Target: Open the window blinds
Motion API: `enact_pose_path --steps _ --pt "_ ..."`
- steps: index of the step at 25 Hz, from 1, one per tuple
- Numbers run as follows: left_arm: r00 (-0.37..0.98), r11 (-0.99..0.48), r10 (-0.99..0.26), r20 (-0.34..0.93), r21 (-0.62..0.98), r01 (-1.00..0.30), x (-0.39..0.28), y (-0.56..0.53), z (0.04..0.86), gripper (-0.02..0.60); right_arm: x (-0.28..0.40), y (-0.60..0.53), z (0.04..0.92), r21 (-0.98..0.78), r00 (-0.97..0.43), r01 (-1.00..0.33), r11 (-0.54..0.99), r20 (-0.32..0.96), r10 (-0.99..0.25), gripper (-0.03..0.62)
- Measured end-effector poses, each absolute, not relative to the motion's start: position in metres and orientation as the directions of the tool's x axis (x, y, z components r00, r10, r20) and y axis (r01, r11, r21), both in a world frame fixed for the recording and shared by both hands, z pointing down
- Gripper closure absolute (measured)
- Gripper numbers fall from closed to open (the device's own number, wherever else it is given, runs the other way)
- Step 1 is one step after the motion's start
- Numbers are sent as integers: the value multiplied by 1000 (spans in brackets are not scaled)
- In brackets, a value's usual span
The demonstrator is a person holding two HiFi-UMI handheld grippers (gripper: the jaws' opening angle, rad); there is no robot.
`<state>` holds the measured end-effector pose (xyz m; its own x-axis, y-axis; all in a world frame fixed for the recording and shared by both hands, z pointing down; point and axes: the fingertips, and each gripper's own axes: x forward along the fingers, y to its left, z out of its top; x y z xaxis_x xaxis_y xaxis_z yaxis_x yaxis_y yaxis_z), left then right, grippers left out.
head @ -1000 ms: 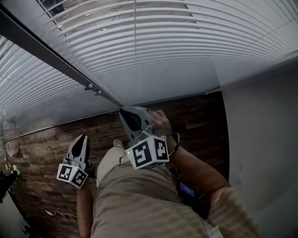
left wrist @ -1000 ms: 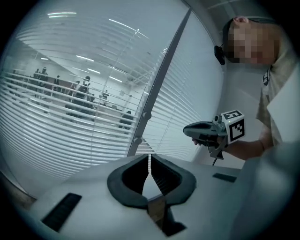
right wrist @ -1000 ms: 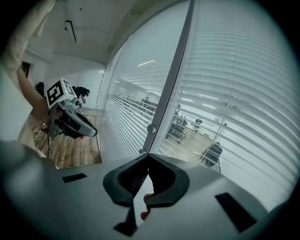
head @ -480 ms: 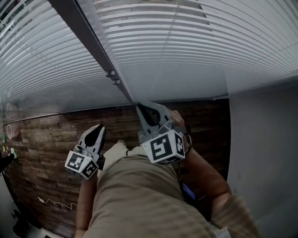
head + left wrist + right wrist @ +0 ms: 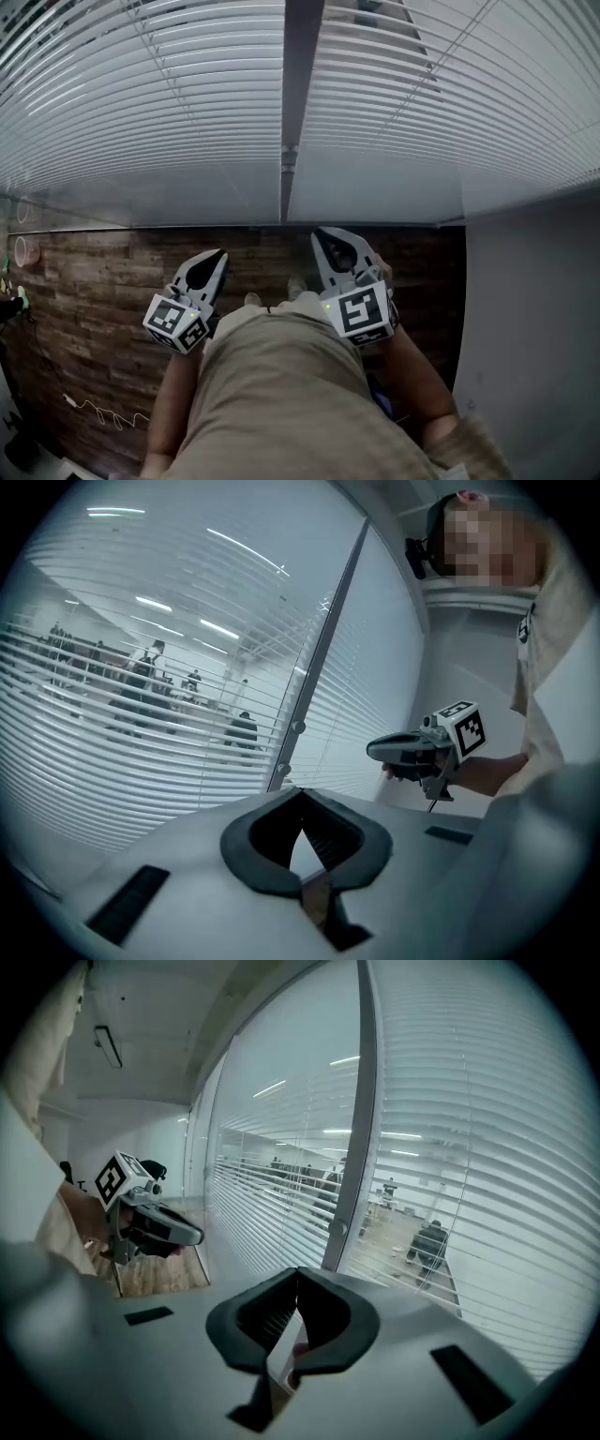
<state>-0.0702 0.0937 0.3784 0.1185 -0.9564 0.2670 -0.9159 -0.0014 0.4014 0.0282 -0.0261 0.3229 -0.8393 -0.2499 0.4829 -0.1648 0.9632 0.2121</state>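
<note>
White slatted window blinds hang on both sides of a grey mullion (image 5: 298, 94): the left blind (image 5: 141, 112) and the right blind (image 5: 394, 103). Their slats are tilted enough for an office to show through in the gripper views. My left gripper (image 5: 221, 253) points at the base of the left blind, shut and empty. My right gripper (image 5: 319, 232) is held just right of the mullion's foot, also shut and empty. Neither one touches the blinds. Each gripper view shows its own closed tips, the left gripper (image 5: 300, 792) and the right gripper (image 5: 298, 1269), with the other gripper off to the side.
A wood-plank floor (image 5: 94, 309) runs along the window's foot. A grey wall (image 5: 534, 309) closes the right side. A thin cable (image 5: 94, 410) lies on the floor at lower left. Thin lift cords (image 5: 159, 66) run down the blinds. People sit and stand beyond the glass (image 5: 141, 667).
The head view has swung, so the mullion now runs straight up the middle. Both grippers have shifted right in the view, level with each other. Both stay shut.
</note>
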Motion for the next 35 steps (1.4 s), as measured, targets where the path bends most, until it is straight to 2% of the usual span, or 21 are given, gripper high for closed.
enact_pose_path --steps 5,9,14,21,25,31,35 --pt "164 -22 -955 249 490 -871 -87 137 339 569 12 -10 281 253 -795 -236 938 506 -336 583" --pt "181 -24 -952 248 528 -849 -89 184 340 569 8 23 283 142 -799 -294 945 506 -325 583" --pt "218 -55 -943 251 527 -848 -77 239 359 569 17 63 309 77 -798 -333 940 508 -325 582" --pt "255 -41 -923 289 585 -810 -65 289 400 569 44 98 354 89 -712 -410 908 590 -380 583" --pt "294 -69 -915 277 609 -790 -62 291 392 569 52 101 350 106 -684 -433 895 608 -403 583" --pt "393 -236 -899 191 546 -804 -34 278 375 569 67 103 366 103 -662 -455 884 626 -413 583" --pt "339 -157 -909 241 555 -817 -33 266 379 569 73 104 357 73 -683 -456 887 610 -401 583"
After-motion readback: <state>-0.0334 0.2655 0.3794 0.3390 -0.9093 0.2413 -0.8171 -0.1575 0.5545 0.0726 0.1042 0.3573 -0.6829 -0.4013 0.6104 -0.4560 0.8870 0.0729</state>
